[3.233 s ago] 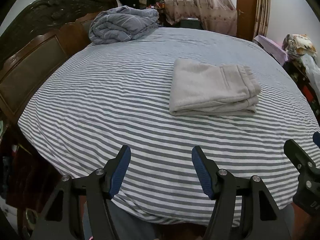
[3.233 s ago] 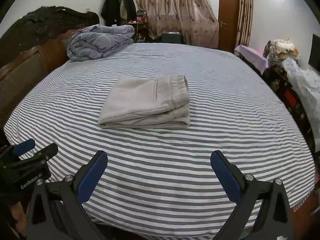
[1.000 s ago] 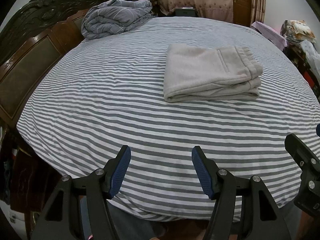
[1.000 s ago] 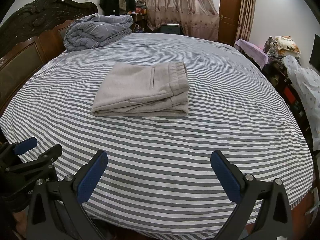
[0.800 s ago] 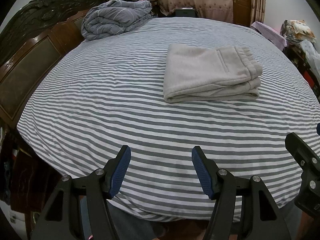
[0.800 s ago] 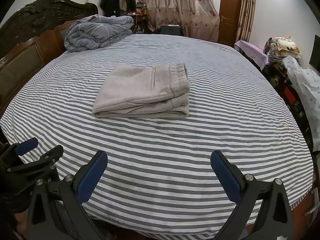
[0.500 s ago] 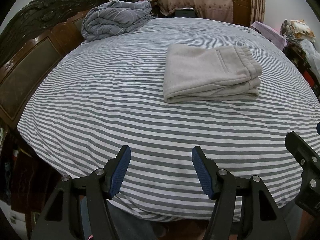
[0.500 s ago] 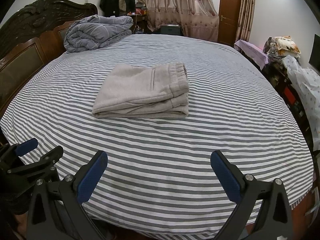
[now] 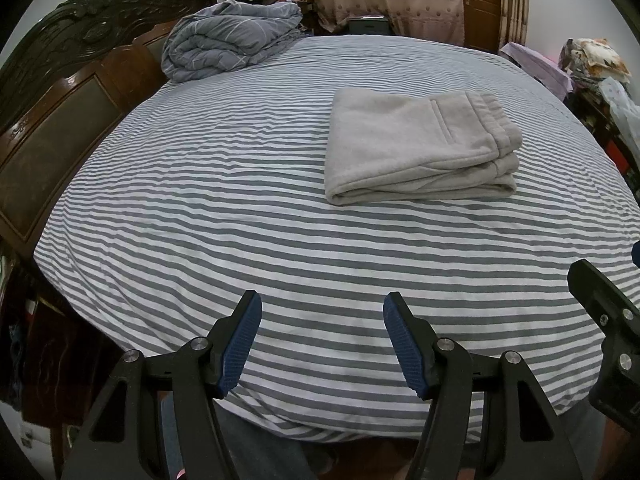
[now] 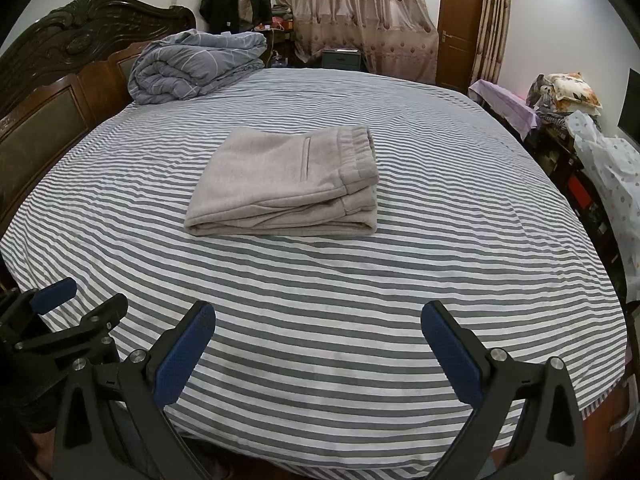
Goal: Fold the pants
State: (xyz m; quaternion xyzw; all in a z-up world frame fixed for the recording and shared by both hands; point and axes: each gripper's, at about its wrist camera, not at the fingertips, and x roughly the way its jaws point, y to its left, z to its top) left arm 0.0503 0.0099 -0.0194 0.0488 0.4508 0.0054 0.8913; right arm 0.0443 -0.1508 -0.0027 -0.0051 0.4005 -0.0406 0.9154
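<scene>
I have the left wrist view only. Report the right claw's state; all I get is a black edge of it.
Observer: The right claw is open wide, with only the grey-and-white striped bed sheet showing between its blue pads.
Operator: Confirm it is clear of the pants.
Observer: It is clear. In the right wrist view the folded grey fleece pants lie beyond the fingertips, with bare stripes of sheet between them and nothing touching.
Operator: Name anything at the right wall that is outside my frame.
Observer: A dark flat screen shows at the far right edge, past the pile of floral pillows.
</scene>
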